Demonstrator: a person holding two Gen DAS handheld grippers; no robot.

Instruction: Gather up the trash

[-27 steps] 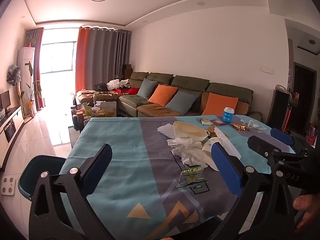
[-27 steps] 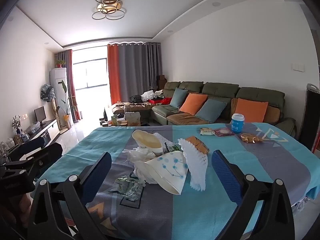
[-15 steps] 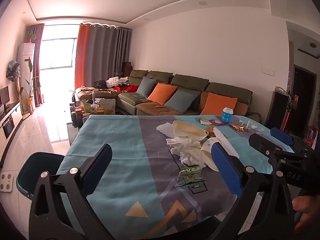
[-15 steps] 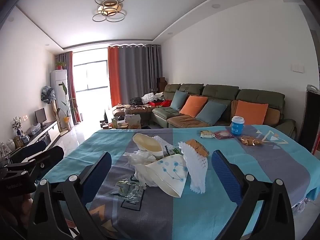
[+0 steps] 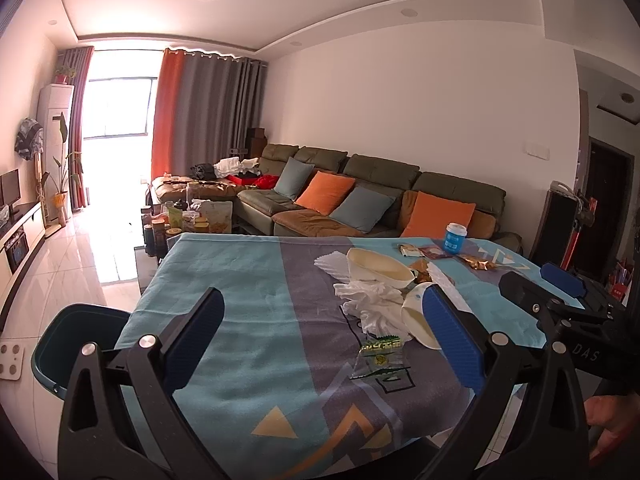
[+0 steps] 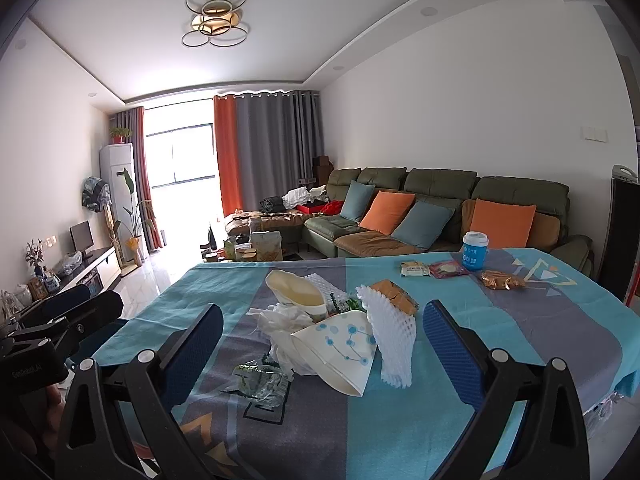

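Little is changed since the earlier frames. Left gripper [image 5: 324,340] and right gripper [image 6: 322,354] are held spread and empty above the tablecloth [image 5: 240,280], where the trash pile [image 6: 332,332] lies. Only the left view shows the bin [image 5: 76,344] beside the table.

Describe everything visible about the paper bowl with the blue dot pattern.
The paper bowl lies tipped on its side on the tablecloth, its mouth toward the near table edge. White outside with blue dots joined by lines, cream inside. Crumpled tissue touches its left, white foam netting leans on its right. Neither gripper touches it.
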